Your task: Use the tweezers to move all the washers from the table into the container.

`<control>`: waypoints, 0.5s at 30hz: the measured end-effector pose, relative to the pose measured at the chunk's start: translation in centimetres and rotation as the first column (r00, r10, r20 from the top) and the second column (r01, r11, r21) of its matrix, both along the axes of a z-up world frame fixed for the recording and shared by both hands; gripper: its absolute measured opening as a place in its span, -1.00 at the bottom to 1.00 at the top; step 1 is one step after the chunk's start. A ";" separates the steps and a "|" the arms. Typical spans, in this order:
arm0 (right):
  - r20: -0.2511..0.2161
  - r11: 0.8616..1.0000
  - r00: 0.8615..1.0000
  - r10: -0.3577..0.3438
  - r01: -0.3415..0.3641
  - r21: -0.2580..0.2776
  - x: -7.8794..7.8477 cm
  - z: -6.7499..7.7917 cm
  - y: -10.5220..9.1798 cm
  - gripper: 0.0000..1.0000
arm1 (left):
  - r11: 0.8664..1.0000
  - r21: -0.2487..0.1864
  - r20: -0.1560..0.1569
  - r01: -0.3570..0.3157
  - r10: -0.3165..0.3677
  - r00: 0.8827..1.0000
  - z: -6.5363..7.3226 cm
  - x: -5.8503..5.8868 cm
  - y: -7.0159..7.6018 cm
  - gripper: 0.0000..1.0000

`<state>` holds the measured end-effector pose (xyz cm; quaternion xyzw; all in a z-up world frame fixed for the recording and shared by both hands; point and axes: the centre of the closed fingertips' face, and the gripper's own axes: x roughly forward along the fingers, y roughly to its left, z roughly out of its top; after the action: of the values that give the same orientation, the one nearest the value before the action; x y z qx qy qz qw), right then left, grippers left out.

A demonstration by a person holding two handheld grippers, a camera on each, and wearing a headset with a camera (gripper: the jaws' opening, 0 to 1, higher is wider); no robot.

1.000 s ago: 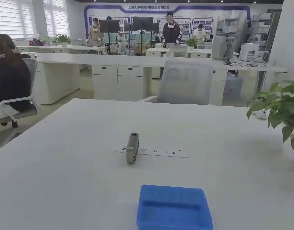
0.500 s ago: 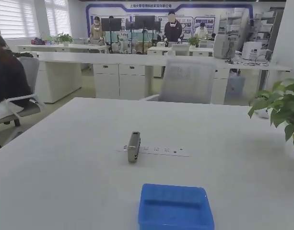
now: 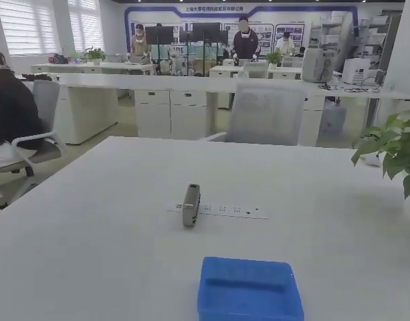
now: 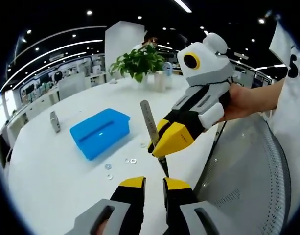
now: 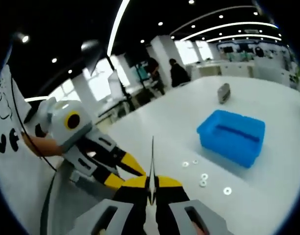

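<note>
right gripper (image 5: 150, 183): clamped hard on the tweezers (image 5: 152, 156), which stand up thin-edge-on between the jaws and point out over the table (image 3: 91, 234).
left gripper (image 4: 154, 182): jaws parted by a narrow gap with nothing in them. It sits right up beside the right gripper, with its yellow tips close to the tweezer shank; I cannot tell whether they touch.
step in hand: looks like seating the tweezers before the first pick. I can make out no washer in the container.
grip check: the squeeze wants to fall across both tweezer arms so the tips can close. From here I cannot tell if it does, so settle that before reaching out.
washers (image 5: 204, 176): a loose scatter lying flat on the white top, just ahead of both grippers and on the near side of the box, each one apart from the others.
pick: go for the nearest one. Come in low, catch it by the rim or through the hole, and lift straight up. A flat ring on a smooth top will likely skate if nudged sideways.
container (image 5: 223, 147): blue and open-topped, just beyond the scatter, so it is a short carry. Release low over the middle.
left's job: stay clear of the tweezer tips, or steady the box wall.
beyond: a grey device (image 3: 190, 204) stands at the end of a power strip (image 3: 225, 211), well apart from the work.
</note>
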<state>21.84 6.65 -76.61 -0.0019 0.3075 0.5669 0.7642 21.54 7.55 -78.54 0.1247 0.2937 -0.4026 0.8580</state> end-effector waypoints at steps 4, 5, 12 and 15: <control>0.078 0.992 0.993 0.093 -0.086 -0.087 -0.6 -1.2 0.1 -0.97 | 0.999 -0.053 0.049 -0.011 0.013 0.999 2.3 0.8 0.0 -0.83; 0.089 0.989 0.990 0.111 -0.101 -0.103 -0.8 -1.4 0.1 -0.97 | 0.998 -0.063 0.049 -0.006 0.009 0.999 2.7 0.9 -0.1 -0.81; 0.164 0.962 0.959 0.233 -0.202 -0.185 -1.9 -2.5 0.2 -0.97 | 0.988 -0.059 0.088 0.146 -0.141 0.986 4.6 0.4 -1.4 -0.81; 0.175 0.957 0.950 0.258 -0.225 -0.184 -2.0 -2.3 0.2 -0.96 | 0.976 -0.023 0.086 0.217 -0.214 0.973 4.3 -0.3 -1.8 -0.84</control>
<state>19.86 6.81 -78.92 -0.1578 0.2730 0.6265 0.7128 21.29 5.78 -74.24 0.1588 0.2359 -0.4925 0.8226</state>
